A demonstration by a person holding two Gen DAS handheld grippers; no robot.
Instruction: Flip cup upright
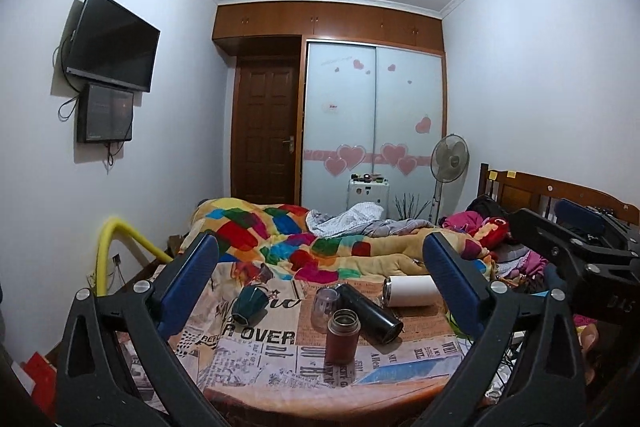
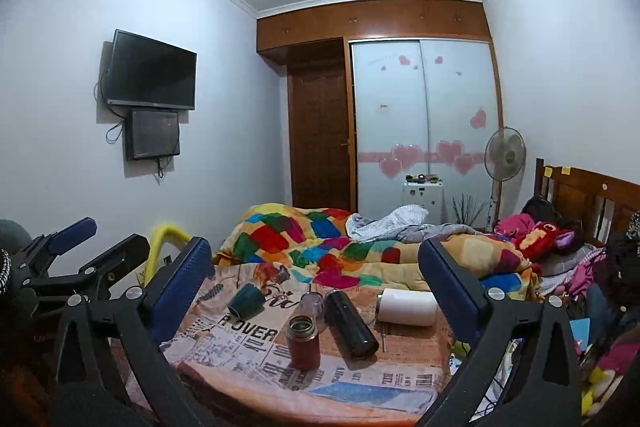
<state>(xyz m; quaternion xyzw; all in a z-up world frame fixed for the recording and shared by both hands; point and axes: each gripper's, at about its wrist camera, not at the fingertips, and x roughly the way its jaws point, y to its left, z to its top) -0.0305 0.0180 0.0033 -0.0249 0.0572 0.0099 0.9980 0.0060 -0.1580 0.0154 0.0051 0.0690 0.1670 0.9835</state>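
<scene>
Several cups lie on a round table (image 1: 280, 391) covered with a newsprint cloth. A dark green cup (image 1: 249, 302) (image 2: 245, 301) lies tipped on its side at the left. A black tumbler (image 1: 370, 313) (image 2: 351, 323) and a white tumbler (image 1: 412, 291) (image 2: 408, 307) lie on their sides. A clear purple cup (image 1: 325, 307) (image 2: 312, 303) stands mouth down. A brown-red cup (image 1: 342, 337) (image 2: 303, 343) stands upright. My left gripper (image 1: 320, 267) is open and empty, above and short of the cups. My right gripper (image 2: 316, 263) is open and empty, likewise short of them.
A bed with a colourful quilt (image 1: 288, 239) lies just behind the table. The other gripper shows at the right edge of the left wrist view (image 1: 580, 247) and at the left edge of the right wrist view (image 2: 72, 259). A yellow tube (image 1: 116, 239) stands left of the table.
</scene>
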